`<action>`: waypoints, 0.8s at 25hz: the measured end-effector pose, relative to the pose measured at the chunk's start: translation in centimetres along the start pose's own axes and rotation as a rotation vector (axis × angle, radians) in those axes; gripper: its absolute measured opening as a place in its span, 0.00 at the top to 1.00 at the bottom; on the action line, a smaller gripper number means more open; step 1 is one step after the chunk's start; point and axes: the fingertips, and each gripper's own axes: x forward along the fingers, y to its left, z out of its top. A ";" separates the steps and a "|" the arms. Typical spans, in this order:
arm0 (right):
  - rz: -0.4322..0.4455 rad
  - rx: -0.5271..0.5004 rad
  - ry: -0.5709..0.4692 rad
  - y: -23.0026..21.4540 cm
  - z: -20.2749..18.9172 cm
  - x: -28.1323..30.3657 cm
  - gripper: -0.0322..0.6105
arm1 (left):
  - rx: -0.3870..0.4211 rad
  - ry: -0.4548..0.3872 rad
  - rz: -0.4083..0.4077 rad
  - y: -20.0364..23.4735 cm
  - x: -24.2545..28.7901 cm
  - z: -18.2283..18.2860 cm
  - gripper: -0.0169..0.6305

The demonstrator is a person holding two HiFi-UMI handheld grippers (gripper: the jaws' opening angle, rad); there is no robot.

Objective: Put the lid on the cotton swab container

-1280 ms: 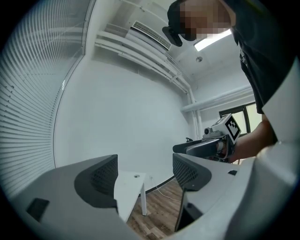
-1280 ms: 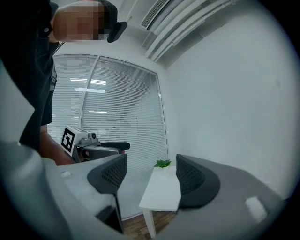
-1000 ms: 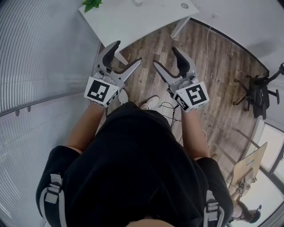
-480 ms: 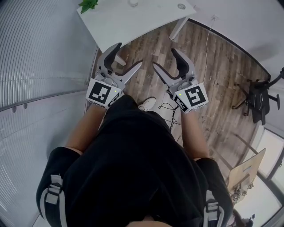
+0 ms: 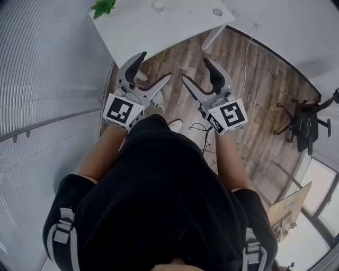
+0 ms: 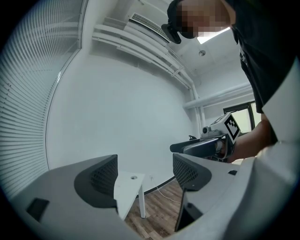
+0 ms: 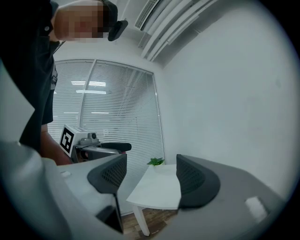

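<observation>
Both grippers are held in front of the person's body, above the wooden floor and short of the white table (image 5: 159,26). In the head view my left gripper (image 5: 153,67) is open and holds nothing, and my right gripper (image 5: 196,70) is open and empty too. Two small round things lie on the far tabletop, one (image 5: 158,5) at the top edge and one (image 5: 217,11) near the right corner; they are too small to tell lid from container. In the left gripper view the jaws (image 6: 145,173) frame the table corner (image 6: 129,187). In the right gripper view the jaws (image 7: 150,176) frame the tabletop (image 7: 157,187).
A green plant (image 5: 104,7) stands at the table's left end. A ribbed blind wall (image 5: 47,63) runs along the left. A black office chair (image 5: 310,119) stands at the right, a wooden chair (image 5: 288,206) at the lower right. A cable (image 5: 248,47) trails on the floor.
The person has stepped a little closer to the table, a foot now showing between the grippers. Both grippers stay open and keep their spacing.
</observation>
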 end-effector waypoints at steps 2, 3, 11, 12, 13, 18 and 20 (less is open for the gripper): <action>0.002 -0.001 0.003 -1.1 0.4 1.5 0.44 | -0.008 -0.005 0.007 1.6 1.1 0.0 0.43; 0.005 -0.004 0.006 -1.6 0.6 2.3 0.44 | -0.011 -0.009 0.009 2.5 1.7 0.2 0.43; 0.016 -0.022 0.036 -5.3 1.8 10.6 0.44 | -0.022 -0.018 0.018 10.7 5.4 0.9 0.43; 0.016 -0.023 0.040 -5.7 1.8 11.8 0.44 | -0.024 -0.020 0.017 11.9 5.9 0.8 0.43; 0.015 -0.024 0.044 -6.1 1.9 13.0 0.44 | -0.027 -0.021 0.015 13.1 6.4 0.8 0.43; 0.004 -0.020 0.058 -7.4 1.9 17.1 0.44 | -0.040 -0.027 0.004 17.2 7.8 0.5 0.43; -0.001 -0.018 0.061 -7.7 1.9 17.8 0.44 | -0.040 -0.029 -0.002 17.9 8.0 0.4 0.43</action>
